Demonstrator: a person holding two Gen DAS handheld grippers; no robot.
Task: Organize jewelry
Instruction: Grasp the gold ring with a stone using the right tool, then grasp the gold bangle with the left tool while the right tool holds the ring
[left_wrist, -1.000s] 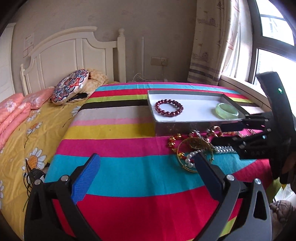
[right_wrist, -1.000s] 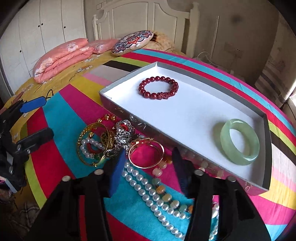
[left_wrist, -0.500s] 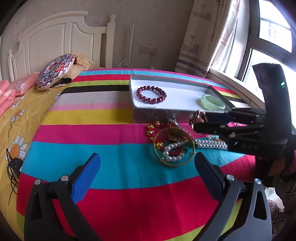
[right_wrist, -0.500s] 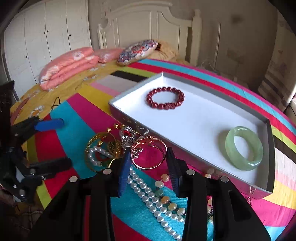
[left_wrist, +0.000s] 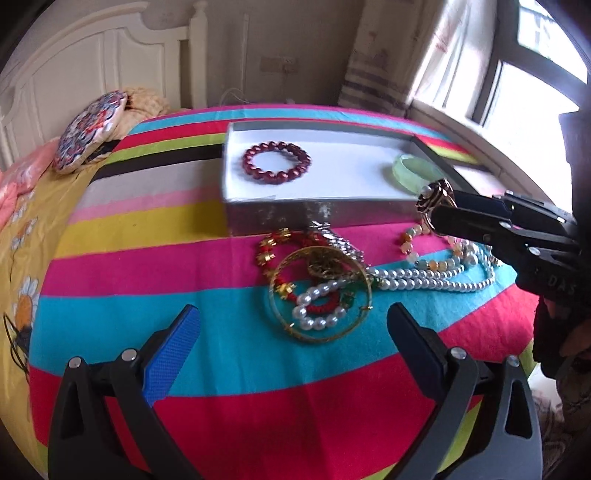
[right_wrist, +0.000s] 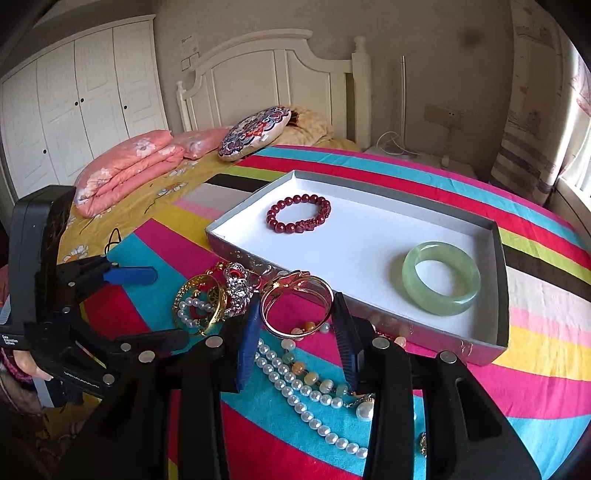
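A: Where's the gold bangle (right_wrist: 297, 306)?

B: Pinched between the pads of the right gripper (right_wrist: 297, 325), lifted above the striped bed cover (right_wrist: 480, 391), just in front of the near wall of the tray (right_wrist: 369, 236).

A: And in the tray?

B: A red bead bracelet (right_wrist: 298, 213) and a green jade bangle (right_wrist: 441, 277), well apart.

A: The rest?

B: A pearl necklace (right_wrist: 310, 398) and a tangled heap of jewelry (left_wrist: 317, 288) on the cover. The left gripper (left_wrist: 291, 332) hovers near that heap, spread wide, holding nothing.

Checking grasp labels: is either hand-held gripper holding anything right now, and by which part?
Right hand-held gripper: gold bangle, pinched across its opposite outer sides, lifted off the bedspread. Left hand-held gripper: open, holding nothing.
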